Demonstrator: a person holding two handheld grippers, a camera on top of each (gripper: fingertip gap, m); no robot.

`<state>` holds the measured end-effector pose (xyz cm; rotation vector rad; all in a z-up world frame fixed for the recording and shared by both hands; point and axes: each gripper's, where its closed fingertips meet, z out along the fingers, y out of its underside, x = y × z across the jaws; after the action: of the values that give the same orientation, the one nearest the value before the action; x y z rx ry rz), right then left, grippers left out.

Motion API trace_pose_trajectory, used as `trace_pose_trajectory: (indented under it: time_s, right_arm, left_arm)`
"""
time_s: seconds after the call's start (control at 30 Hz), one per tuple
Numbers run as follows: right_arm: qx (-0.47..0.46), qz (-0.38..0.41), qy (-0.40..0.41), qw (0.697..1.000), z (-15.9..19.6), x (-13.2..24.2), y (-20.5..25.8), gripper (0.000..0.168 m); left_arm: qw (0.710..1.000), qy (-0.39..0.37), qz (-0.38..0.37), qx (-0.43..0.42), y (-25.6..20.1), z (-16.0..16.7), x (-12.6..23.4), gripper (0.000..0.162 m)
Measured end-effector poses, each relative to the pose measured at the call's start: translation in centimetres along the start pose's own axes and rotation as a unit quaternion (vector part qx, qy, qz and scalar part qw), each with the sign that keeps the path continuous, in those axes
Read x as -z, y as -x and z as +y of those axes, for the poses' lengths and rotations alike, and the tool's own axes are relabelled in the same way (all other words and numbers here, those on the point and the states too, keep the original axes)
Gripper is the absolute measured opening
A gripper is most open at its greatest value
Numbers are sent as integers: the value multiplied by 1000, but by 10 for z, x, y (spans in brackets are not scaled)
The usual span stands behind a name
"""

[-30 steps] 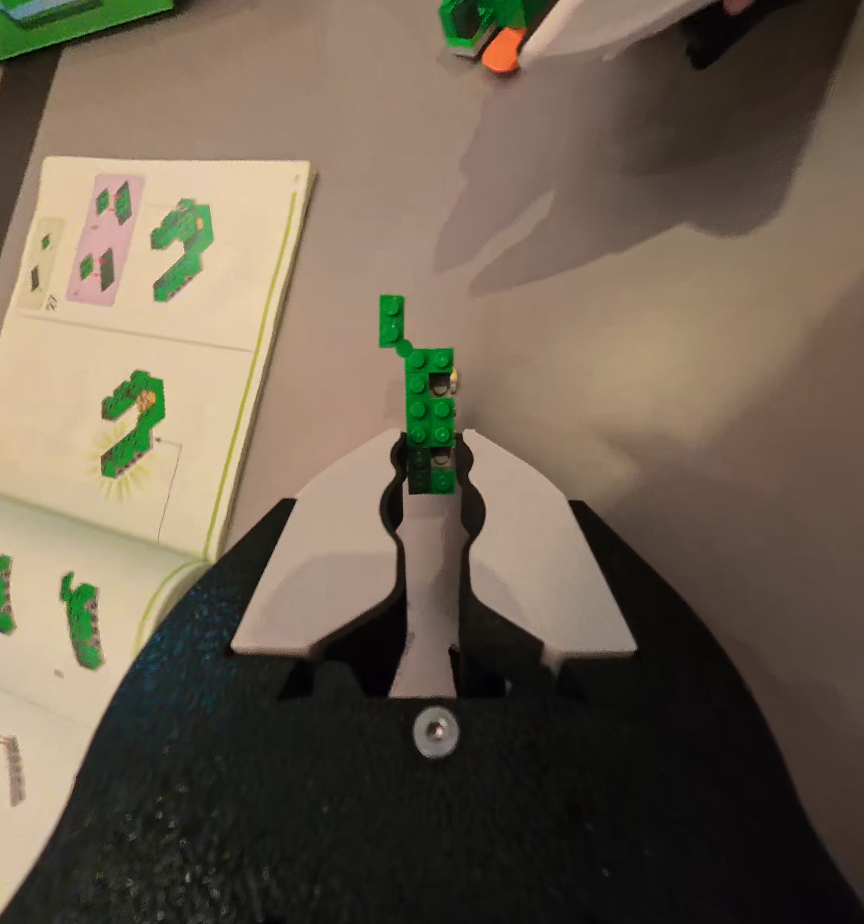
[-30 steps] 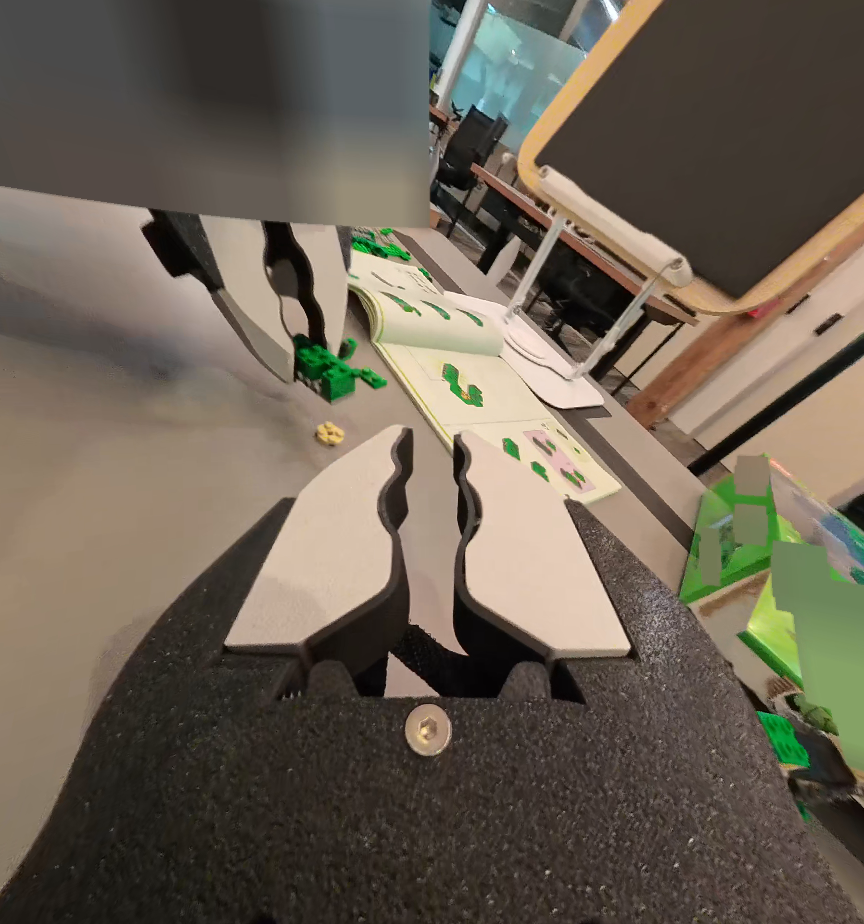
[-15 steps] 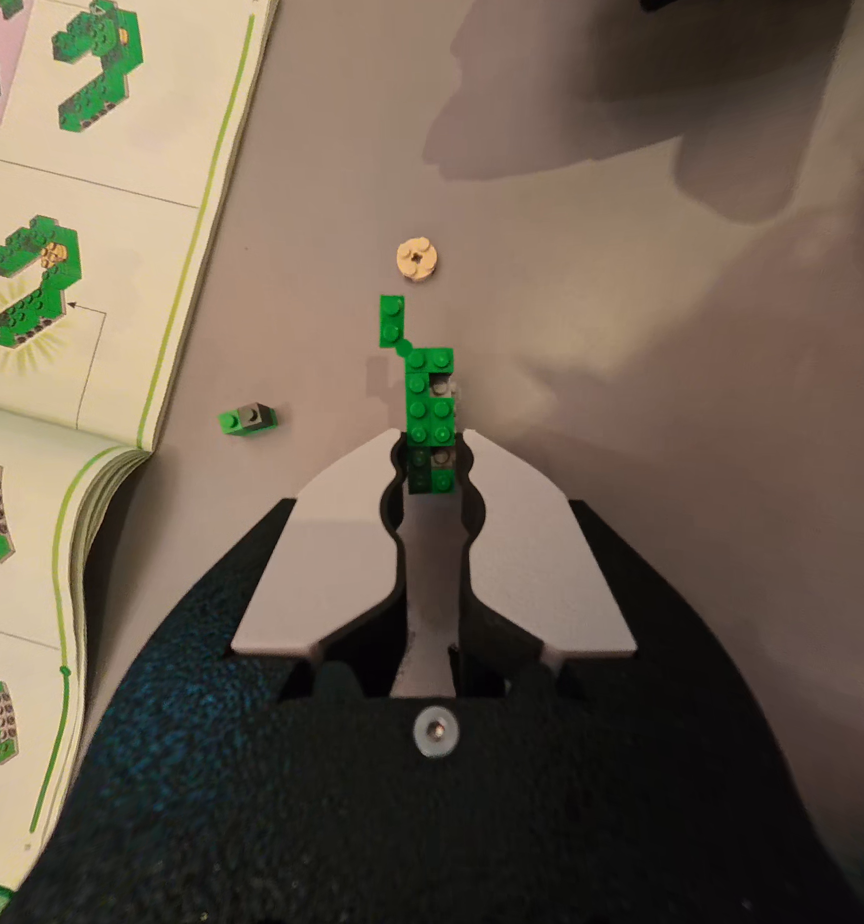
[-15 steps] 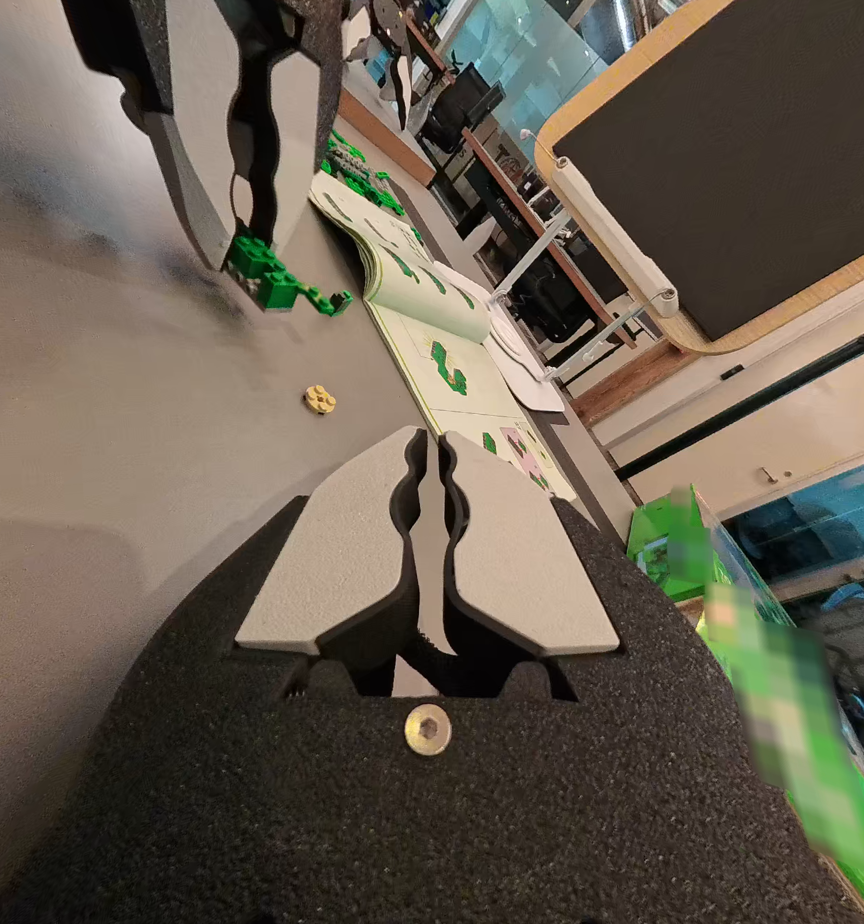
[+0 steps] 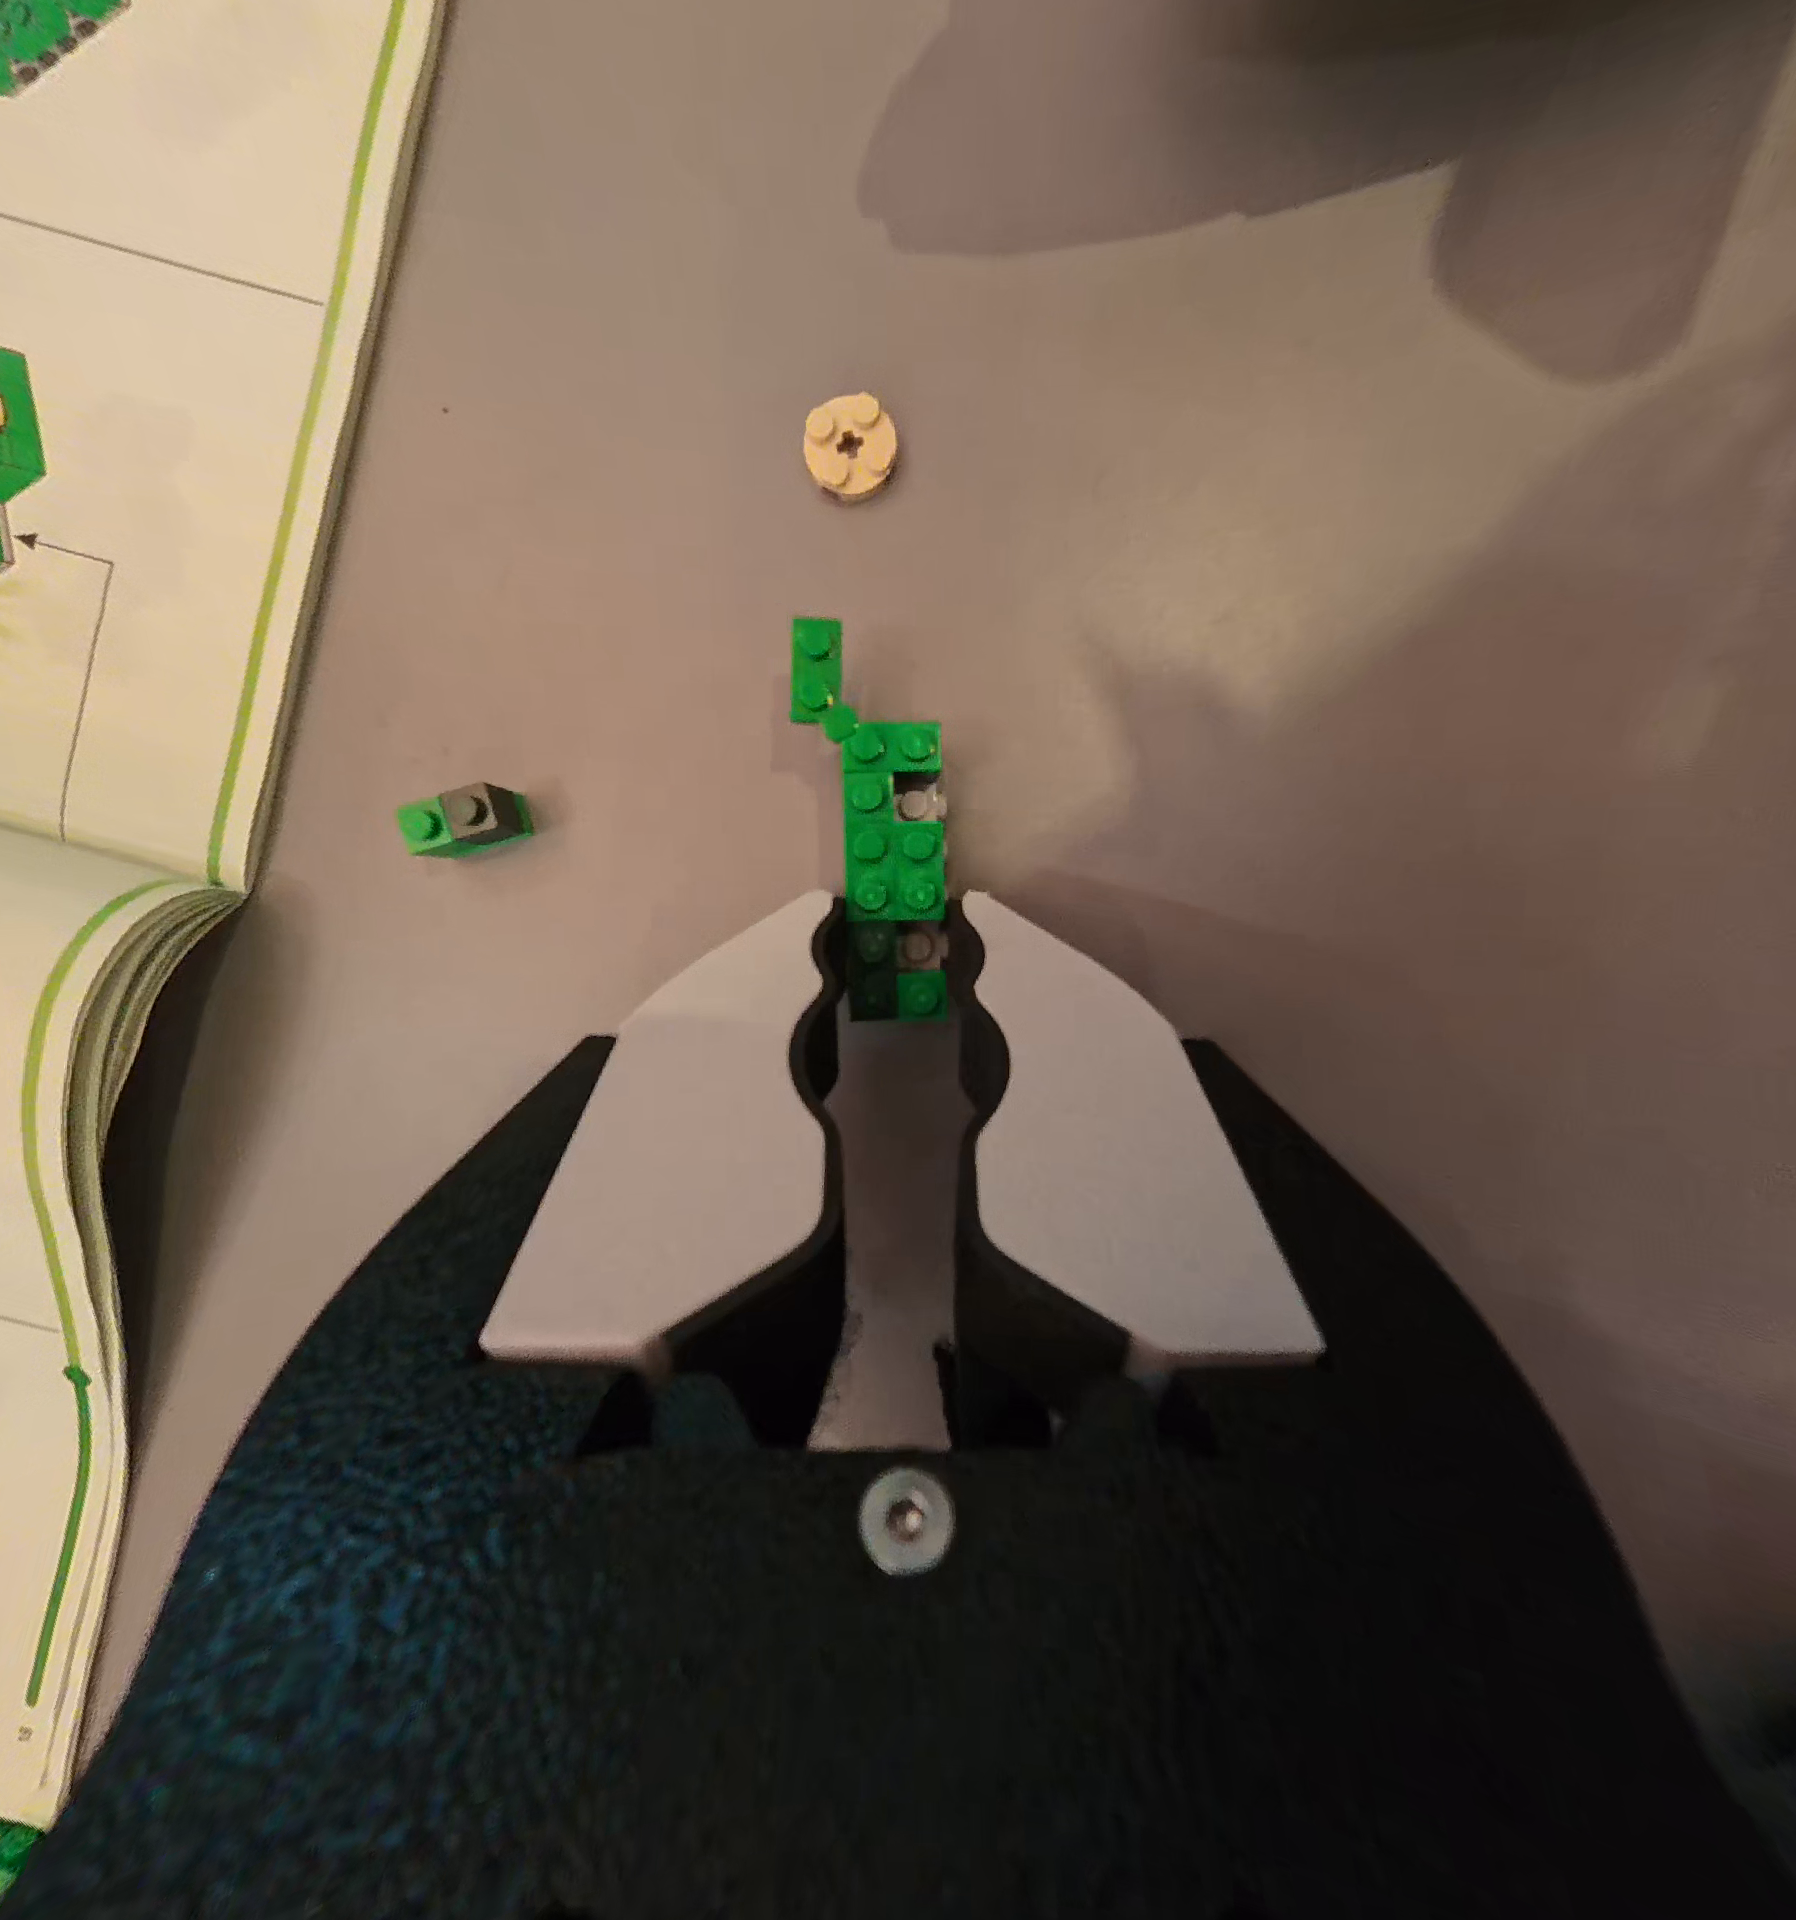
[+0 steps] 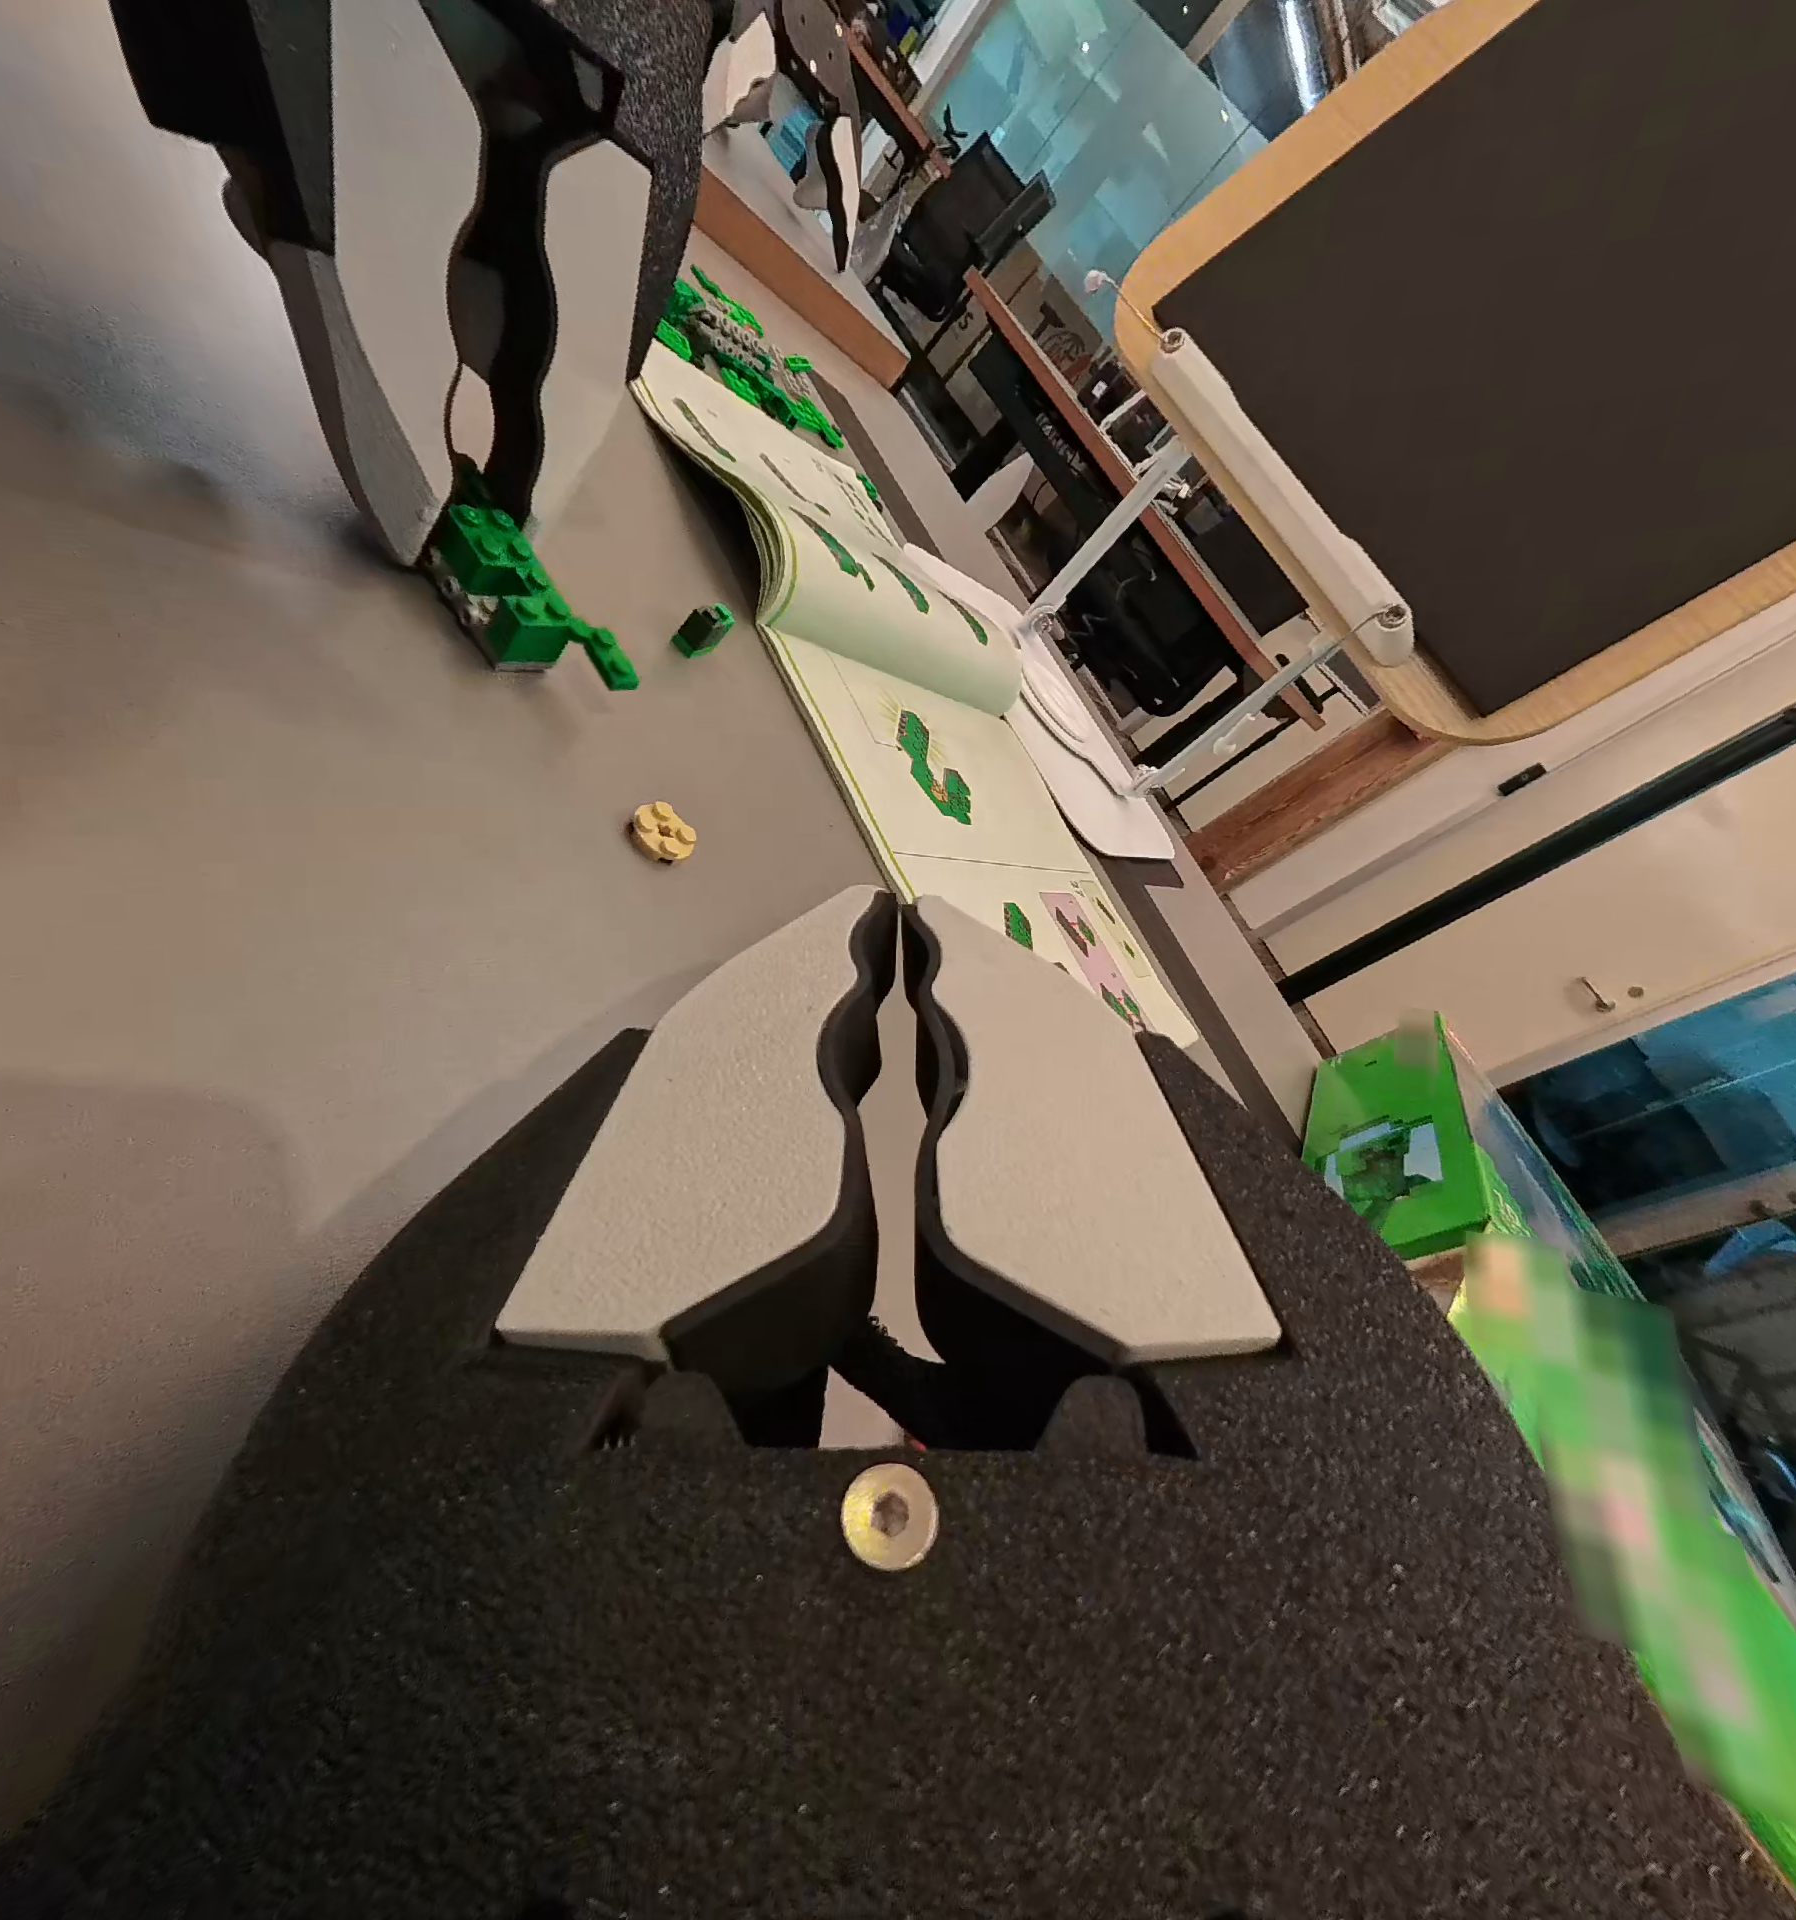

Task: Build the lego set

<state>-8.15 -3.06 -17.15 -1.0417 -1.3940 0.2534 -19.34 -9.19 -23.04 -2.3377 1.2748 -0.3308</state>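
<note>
— Left gripper [image 5: 899, 914] first: what is it doing?

— Its jaws are clamped on the near end of the green brick assembly [image 5: 889, 831], which sticks out forward past the fingertips, over the grey table [image 5: 1289, 727]. From the right wrist view the same gripper [image 6: 473, 520] comes down from above, and the assembly [image 6: 515, 603] appears to meet the tabletop, though I cannot tell for sure whether it touches.

— And the right gripper [image 6: 899, 914]?

— Nearly closed, only a thin slit between the tips, with nothing in it. It hangs low over the table [image 6: 250, 883], well apart from the left one.

— Then go from big to small.

— Biggest is the table. Next comes the open instruction booklet [image 5: 125, 520] along the left edge of the left wrist view; in the right view it [image 6: 904, 665] lies beyond the bricks, pages arched upward. At the right edge of that view stands a green box [image 6: 1393, 1153].

— The bricks?

— The assembly is a narrow, two-stud-wide green stack with grey showing in two gaps, and a small green plate juts off its far end at an angle. To its left, near the booklet, lies a small green-and-grey piece [image 5: 466, 816], seen also in the right view [image 6: 704, 629]. Ahead of the assembly sits a tan round plate [image 5: 852, 447], by itself; in the right view it [image 6: 663, 831] lies between the two grippers. A heap of loose green bricks [image 6: 738, 358] lies beyond the booklet.
</note>
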Motion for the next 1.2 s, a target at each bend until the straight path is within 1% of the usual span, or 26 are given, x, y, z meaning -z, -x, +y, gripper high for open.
trace_pose_trajectory:
  time_s: [0.1,0.37,0.5,0.53,0.63,0.73,0.8,0.87,0.97,1.07,1.13,1.2]
  right_arm:
    - [1,-2,0,1000,0,0,1,0]
    - [11,-7,1,1000,0,0,3,0]
    - [12,-7,1,1000,0,-1,4,0]
    - [12,-6,2,1000,0,-1,4,0]
    - [10,-5,2,1000,1,-1,3,0]
    - [-9,5,-6,1000,-2,1,-2,1]
    - [-52,3,-26,998,-9,5,-9,7]
    - [-90,17,-45,995,-14,13,-25,12]
    - [-111,76,-53,990,-9,28,-59,12]
    - [-105,119,-58,986,-3,39,-76,11]
    - [-113,109,-76,985,-7,39,-70,9]
    - [-109,87,-88,986,-13,35,-57,7]
  left_arm:
    - [1000,-4,11,1,-3,-1,0,18]
    - [1000,-16,6,13,0,0,5,34]
    - [999,-34,12,26,1,4,13,37]
    - [999,-34,7,26,2,6,13,35]
    - [999,-23,-30,15,11,10,12,31]
    - [996,-31,-80,13,25,8,15,29]
    - [993,-50,-110,10,34,5,21,29]
    - [986,-88,-141,2,41,-2,30,29]
    - [964,-169,-206,-10,54,-16,48,29]
    - [928,-232,-289,-18,68,-22,63,24]
    - [913,-245,-325,-22,74,-18,65,16]
    - [909,-246,-337,-19,77,-15,63,12]
